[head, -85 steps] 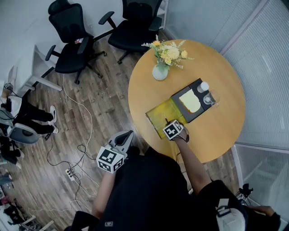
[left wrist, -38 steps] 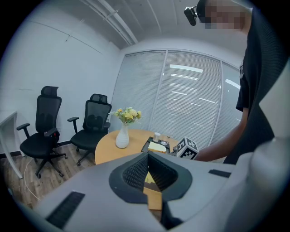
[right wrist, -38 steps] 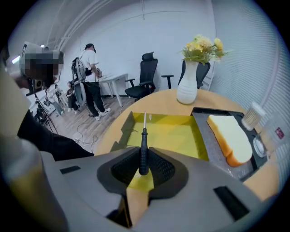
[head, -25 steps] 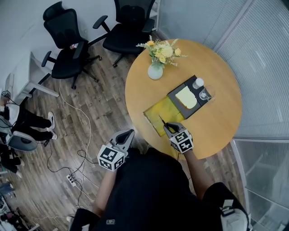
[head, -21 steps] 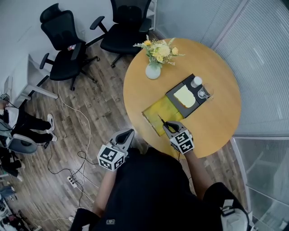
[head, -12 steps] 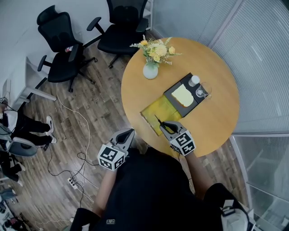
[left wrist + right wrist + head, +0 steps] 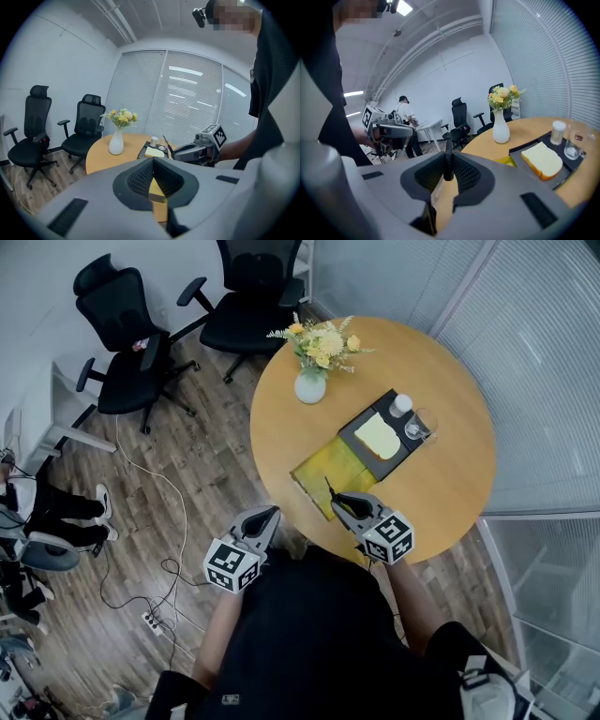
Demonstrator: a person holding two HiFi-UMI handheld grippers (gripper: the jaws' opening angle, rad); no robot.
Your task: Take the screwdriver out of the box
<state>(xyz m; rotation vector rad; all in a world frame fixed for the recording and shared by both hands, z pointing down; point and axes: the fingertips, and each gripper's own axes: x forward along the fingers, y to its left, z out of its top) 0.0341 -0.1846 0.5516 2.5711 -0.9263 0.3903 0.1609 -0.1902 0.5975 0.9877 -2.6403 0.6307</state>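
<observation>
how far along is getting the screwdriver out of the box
Done: the black-handled screwdriver looks clear of the open yellow box. In hand: the right gripper has its jaws shut on the handle, shaft pointing up. Left: probably just setting it down on the round wooden table.

Chairs [image 7: 127, 329]: two, black, office type
Worktop [image 7: 450, 474]: one, round
Vase [image 7: 310, 385]: one, with flowers
Tray [image 7: 398, 457]: one, black
Bread slice [image 7: 378, 436]: one
Glass [image 7: 417, 427]: one
Jar [image 7: 400, 405]: one
Box [image 7: 323, 465]: one, yellow
Screwdriver [image 7: 329, 491]: one
</observation>
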